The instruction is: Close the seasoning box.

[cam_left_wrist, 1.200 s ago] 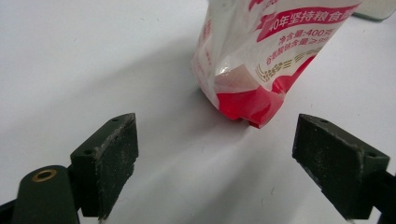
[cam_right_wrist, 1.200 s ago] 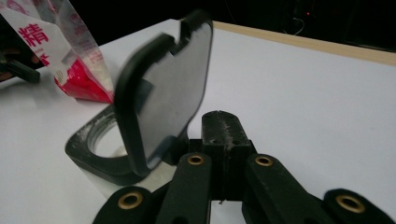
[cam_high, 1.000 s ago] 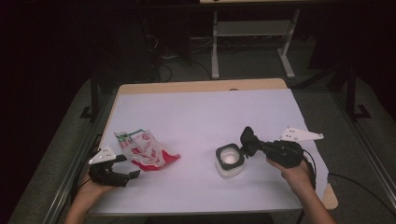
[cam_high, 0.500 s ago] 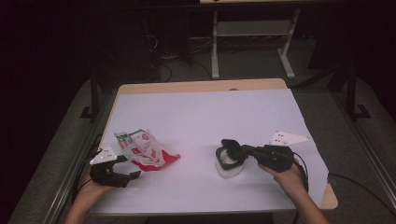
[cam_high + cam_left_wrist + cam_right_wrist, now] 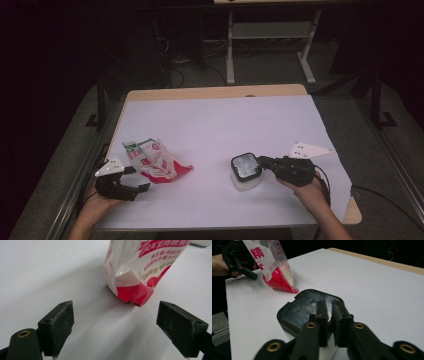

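Observation:
A crumpled red-and-white food bag (image 5: 155, 160) (image 5: 140, 270) (image 5: 274, 267) lies at the left of the white table cover (image 5: 225, 120). My left gripper (image 5: 137, 180) (image 5: 115, 322) rests just in front of it, jaws wide open around bare cover. At the right stands a small pale container (image 5: 246, 181) with a dark square lid (image 5: 245, 166) (image 5: 297, 310) on top. My right gripper (image 5: 260, 161) (image 5: 329, 307) lies low over the lid's near edge. Its jaws have just been opening and stand a narrow slit apart, with nothing seen between them.
The wooden table edge (image 5: 215, 92) shows along the far side and at the front right corner (image 5: 352, 215). A metal desk frame (image 5: 270, 45) and cables stand on the floor beyond. A cable (image 5: 385, 192) trails off the table's right.
The container stood uncovered with its white inside showing; now the dark lid sits on it. My right gripper swung down and left onto the container. The left gripper and bag stayed put.

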The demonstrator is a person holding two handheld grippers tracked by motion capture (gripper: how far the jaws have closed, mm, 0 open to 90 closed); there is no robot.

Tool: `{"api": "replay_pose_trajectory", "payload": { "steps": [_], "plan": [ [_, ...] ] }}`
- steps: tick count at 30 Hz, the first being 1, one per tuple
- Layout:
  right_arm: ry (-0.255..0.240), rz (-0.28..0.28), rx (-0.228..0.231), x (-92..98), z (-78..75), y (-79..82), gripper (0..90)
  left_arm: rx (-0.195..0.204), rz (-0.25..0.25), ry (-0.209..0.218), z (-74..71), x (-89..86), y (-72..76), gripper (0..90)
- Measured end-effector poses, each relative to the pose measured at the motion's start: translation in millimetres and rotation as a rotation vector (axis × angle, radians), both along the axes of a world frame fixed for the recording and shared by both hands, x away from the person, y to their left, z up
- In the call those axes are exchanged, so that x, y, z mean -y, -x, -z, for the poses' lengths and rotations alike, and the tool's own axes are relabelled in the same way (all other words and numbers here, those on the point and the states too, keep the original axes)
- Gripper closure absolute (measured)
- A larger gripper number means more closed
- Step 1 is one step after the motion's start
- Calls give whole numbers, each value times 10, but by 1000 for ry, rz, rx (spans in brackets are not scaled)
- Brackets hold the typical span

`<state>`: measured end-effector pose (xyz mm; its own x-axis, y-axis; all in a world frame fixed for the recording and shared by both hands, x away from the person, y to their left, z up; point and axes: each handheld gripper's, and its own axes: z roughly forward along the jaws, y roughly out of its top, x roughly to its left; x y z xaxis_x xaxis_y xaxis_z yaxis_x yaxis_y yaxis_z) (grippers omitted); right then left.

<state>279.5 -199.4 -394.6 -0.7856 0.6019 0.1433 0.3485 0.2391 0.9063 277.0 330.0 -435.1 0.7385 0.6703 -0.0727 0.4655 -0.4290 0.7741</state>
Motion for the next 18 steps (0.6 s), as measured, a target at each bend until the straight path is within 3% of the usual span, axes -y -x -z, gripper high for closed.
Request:
{"api": "replay_pose_trajectory", "payload": {
  "steps": [5,7,8,16,18],
  "plan": [
    [6,36,12,65,-32,1,595,2,1,8,4,13,0,141],
    [5,47,13,81,-38,0,560,1,-1,10,4,16,2,141],
    [4,69,16,121,-44,-13,482,0,0,9,5,15,2,141],
    [17,159,12,269,3,-68,276,5,-6,11,2,-3,7,141],
    [13,214,14,377,45,-102,200,11,-11,14,-15,-15,13,141]
  ]
}}
